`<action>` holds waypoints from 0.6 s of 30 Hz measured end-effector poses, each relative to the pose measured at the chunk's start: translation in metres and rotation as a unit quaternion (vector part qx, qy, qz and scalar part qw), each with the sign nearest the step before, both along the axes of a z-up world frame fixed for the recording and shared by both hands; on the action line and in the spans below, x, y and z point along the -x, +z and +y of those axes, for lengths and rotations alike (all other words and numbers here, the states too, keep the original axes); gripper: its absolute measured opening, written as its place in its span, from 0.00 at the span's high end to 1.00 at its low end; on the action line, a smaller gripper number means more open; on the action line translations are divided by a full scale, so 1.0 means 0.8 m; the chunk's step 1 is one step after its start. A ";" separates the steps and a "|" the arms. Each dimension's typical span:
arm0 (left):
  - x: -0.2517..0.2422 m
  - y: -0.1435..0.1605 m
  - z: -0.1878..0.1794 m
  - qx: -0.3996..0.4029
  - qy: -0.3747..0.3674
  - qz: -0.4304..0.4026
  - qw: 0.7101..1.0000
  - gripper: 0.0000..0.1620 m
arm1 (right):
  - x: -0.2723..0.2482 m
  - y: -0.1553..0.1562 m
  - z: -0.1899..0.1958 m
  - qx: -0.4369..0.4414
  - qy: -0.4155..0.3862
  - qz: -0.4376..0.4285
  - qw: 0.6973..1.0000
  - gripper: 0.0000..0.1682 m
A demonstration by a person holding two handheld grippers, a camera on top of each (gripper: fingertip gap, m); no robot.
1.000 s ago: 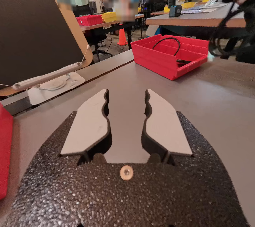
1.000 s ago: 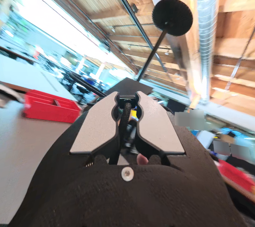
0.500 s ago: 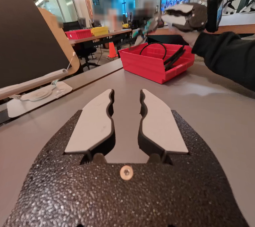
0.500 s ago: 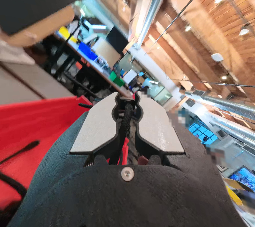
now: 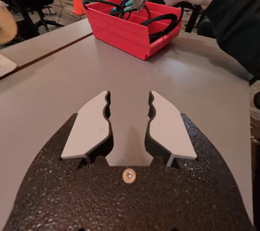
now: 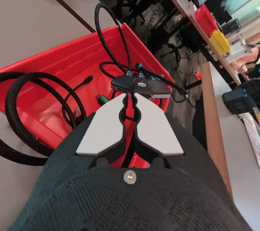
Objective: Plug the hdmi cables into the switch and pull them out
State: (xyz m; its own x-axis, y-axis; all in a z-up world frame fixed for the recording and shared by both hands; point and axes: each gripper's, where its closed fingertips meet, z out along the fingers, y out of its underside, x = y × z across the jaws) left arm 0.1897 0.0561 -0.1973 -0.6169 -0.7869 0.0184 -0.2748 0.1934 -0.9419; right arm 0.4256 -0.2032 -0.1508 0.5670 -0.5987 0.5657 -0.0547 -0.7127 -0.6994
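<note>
The right gripper (image 6: 130,95) clamps the switch (image 6: 140,85) above the red bin (image 6: 59,61), cables (image 6: 127,74) plugged at its twelve o'clock edge; the left gripper (image 5: 129,93) gapes empty over the table (image 5: 70,76).

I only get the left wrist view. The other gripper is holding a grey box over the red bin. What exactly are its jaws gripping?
Observer: In the right wrist view, the right gripper has its jaws closed on what seems to be a black cable, right where it meets the switch.
Visitor: Is anything lying loose in the bin? I can't see its floor.
Observer: Yes, a small green stick lies on the floor of the red bin.
Visitor: Anything else down there?
Observer: A thin black lead with an unplugged end lies just beyond the stick.
</note>
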 end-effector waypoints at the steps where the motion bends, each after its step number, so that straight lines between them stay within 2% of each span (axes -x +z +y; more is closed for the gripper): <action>1: -0.001 -0.004 -0.008 0.008 -0.008 0.008 1.000 0.68 | 0.001 -0.007 0.001 -0.010 -0.006 0.015 1.000 0.96; 3: -0.001 -0.010 -0.027 0.026 -0.030 0.026 0.999 0.68 | 0.009 -0.037 -0.004 -0.006 -0.029 0.085 0.996 0.94; 5: 0.000 -0.013 -0.043 0.030 -0.049 0.043 0.997 0.66 | 0.020 -0.075 -0.011 0.042 -0.043 0.135 0.989 0.99; 7: -0.004 -0.009 -0.053 0.015 -0.060 0.041 0.997 0.64 | 0.021 -0.090 -0.012 0.055 -0.055 0.121 0.990 0.98; 9: -0.013 0.001 -0.060 -0.007 -0.063 0.030 0.998 0.63 | 0.023 -0.082 -0.012 0.029 -0.064 0.088 0.994 0.96; 12: -0.034 0.021 -0.073 -0.035 -0.063 0.019 0.997 0.61 | 0.027 -0.064 -0.020 -0.009 -0.091 0.070 0.993 0.85; 18: -0.098 0.062 -0.110 -0.046 -0.025 0.030 0.998 0.53 | 0.045 -0.025 -0.044 -0.048 -0.117 0.029 0.992 0.74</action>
